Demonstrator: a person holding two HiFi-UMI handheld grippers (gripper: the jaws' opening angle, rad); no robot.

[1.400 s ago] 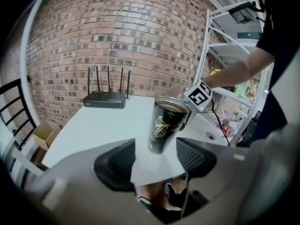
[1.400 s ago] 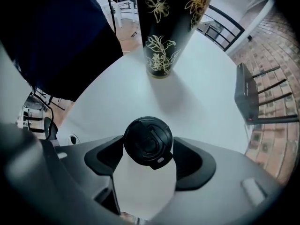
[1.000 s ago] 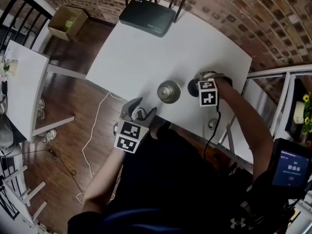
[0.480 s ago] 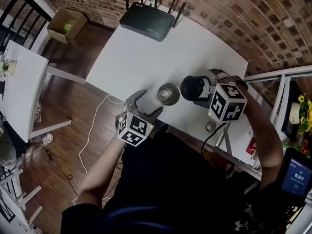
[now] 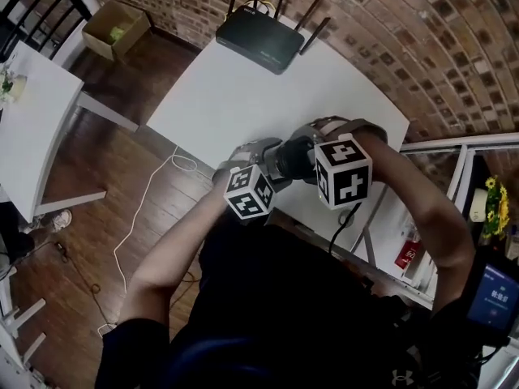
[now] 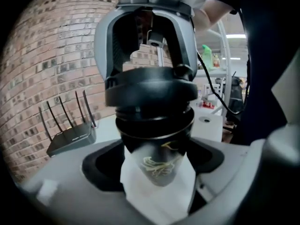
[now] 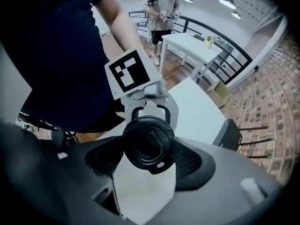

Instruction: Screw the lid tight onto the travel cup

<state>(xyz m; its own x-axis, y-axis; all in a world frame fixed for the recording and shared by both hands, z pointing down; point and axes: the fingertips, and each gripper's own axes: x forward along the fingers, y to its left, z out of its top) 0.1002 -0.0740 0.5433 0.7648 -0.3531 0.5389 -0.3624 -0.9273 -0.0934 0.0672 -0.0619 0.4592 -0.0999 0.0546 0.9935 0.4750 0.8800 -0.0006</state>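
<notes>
Jaws of the left gripper [image 6: 157, 157] have just been opening and stand wide at the white worktop's [image 5: 243, 96] near edge, either side of the travel cup [image 6: 157, 168] without pressing it. The right gripper's [image 7: 149, 156] jaws clamp the black lid [image 7: 147, 145] from above, at the cup's mouth.

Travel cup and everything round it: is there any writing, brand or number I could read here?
Travel cup: gold emblem, no letters legible.
Lid: no print seen.
Marker cubes: black-and-white square patterns, no words.
Router: any label too small to read.
Handheld screen: text too blurred to read.
</notes>
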